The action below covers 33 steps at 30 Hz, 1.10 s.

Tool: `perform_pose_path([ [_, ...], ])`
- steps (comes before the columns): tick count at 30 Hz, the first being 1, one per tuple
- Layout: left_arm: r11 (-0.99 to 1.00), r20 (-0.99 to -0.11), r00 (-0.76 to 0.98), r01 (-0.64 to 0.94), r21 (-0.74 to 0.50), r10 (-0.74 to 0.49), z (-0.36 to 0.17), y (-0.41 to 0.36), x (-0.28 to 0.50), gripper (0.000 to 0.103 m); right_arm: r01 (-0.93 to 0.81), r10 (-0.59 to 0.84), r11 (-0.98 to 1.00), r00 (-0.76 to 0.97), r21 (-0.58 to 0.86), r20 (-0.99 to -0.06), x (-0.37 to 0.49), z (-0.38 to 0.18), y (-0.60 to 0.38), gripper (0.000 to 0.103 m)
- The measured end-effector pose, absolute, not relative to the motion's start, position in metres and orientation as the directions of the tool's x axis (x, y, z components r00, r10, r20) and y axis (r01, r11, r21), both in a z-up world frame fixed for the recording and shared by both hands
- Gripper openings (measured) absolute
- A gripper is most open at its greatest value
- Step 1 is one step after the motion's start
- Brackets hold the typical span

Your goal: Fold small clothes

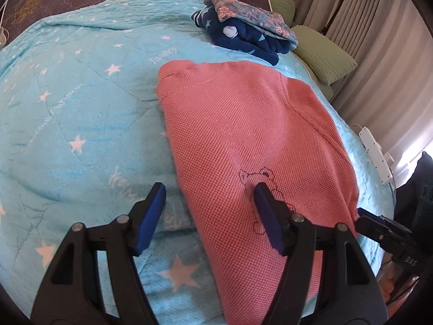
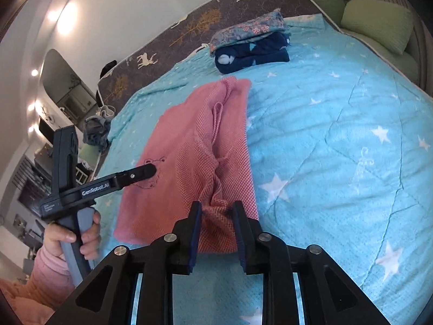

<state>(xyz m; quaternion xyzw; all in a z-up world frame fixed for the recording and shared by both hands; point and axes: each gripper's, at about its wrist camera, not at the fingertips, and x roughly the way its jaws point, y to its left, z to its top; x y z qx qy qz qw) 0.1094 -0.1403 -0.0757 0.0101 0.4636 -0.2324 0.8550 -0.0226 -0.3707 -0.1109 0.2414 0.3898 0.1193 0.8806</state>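
Note:
A pink knitted garment (image 1: pixel 243 124) with a small bear outline lies folded lengthwise on the turquoise star quilt (image 1: pixel 67 108). My left gripper (image 1: pixel 209 192) is open wide low over its near left edge, one finger above the pink cloth and the other above the quilt. In the right wrist view the left gripper (image 2: pixel 150 170) rests its tip by the bear outline, held by a hand (image 2: pixel 78 233). My right gripper (image 2: pixel 216 211) stands partly open, with the near end of the pink garment (image 2: pixel 205 140) lying loose between its fingers. The right gripper (image 1: pixel 362 222) shows at the garment's right edge.
A stack of folded clothes (image 1: pixel 243 27), dark blue under a floral piece, sits at the far end of the quilt. Green pillows (image 1: pixel 324 51) and a white power strip (image 1: pixel 376 154) lie at the bed's side. Crumpled clothes (image 2: pixel 97 130) sit at the far left.

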Motion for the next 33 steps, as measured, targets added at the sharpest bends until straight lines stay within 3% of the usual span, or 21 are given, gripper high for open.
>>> perform_pose_path([
  [2, 0.891, -0.797, 0.464, 0.412, -0.192, -0.387, -0.078, -0.141, 0.109, 0.070, -0.028, 0.396, 0.860, 0.667, 0.509, -0.631, -0.019, -0.111, -0.372, 0.025],
  [5, 0.889, -0.793, 0.464, 0.412, -0.201, -0.394, -0.079, -0.138, 0.109, 0.072, -0.012, 0.358, 0.882, 0.668, 0.471, -0.653, -0.017, -0.111, -0.370, 0.005],
  [10, 0.887, -0.791, 0.460, 0.408, -0.216, -0.404, -0.082, -0.134, 0.109, 0.075, 0.083, 0.367, 0.829, 0.666, 0.553, -0.650, -0.029, -0.120, -0.401, 0.004],
  [13, 0.888, -0.793, 0.460, 0.410, -0.210, -0.400, -0.082, -0.135, 0.110, 0.076, 0.107, 0.284, 0.873, 0.683, 0.477, -0.673, -0.040, -0.112, -0.406, 0.003],
  [17, 0.890, -0.795, 0.469, 0.416, -0.185, -0.384, -0.080, -0.138, 0.108, 0.076, 0.018, 0.344, 0.860, 0.718, 0.510, -0.605, -0.039, -0.089, -0.408, 0.007],
  [19, 0.893, -0.793, 0.483, 0.420, -0.162, -0.372, -0.078, -0.140, 0.106, 0.076, -0.032, 0.356, 0.873, 0.725, 0.487, -0.590, -0.029, -0.078, -0.399, 0.015],
  [21, 0.896, -0.792, 0.492, 0.418, -0.149, -0.362, -0.077, -0.141, 0.104, 0.076, -0.075, 0.375, 0.879, 0.720, 0.472, -0.584, -0.012, -0.073, -0.387, 0.040],
  [22, 0.897, -0.792, 0.493, 0.416, -0.149, -0.360, -0.077, -0.141, 0.104, 0.076, -0.094, 0.390, 0.877, 0.712, 0.471, -0.584, -0.004, -0.073, -0.380, 0.043],
  [25, 0.898, -0.793, 0.490, 0.411, -0.156, -0.362, -0.077, -0.140, 0.105, 0.076, -0.108, 0.416, 0.875, 0.666, 0.471, -0.619, 0.020, -0.087, -0.366, 0.044],
  [27, 0.894, -0.790, 0.486, 0.414, -0.169, -0.374, -0.077, -0.139, 0.105, 0.076, -0.064, 0.390, 0.883, 0.648, 0.465, -0.654, 0.029, -0.099, -0.365, 0.007],
  [33, 0.883, -0.787, 0.476, 0.435, -0.178, -0.393, -0.078, -0.140, 0.105, 0.079, 0.010, 0.416, 0.828, 0.660, 0.561, -0.626, 0.022, -0.113, -0.389, 0.008],
])
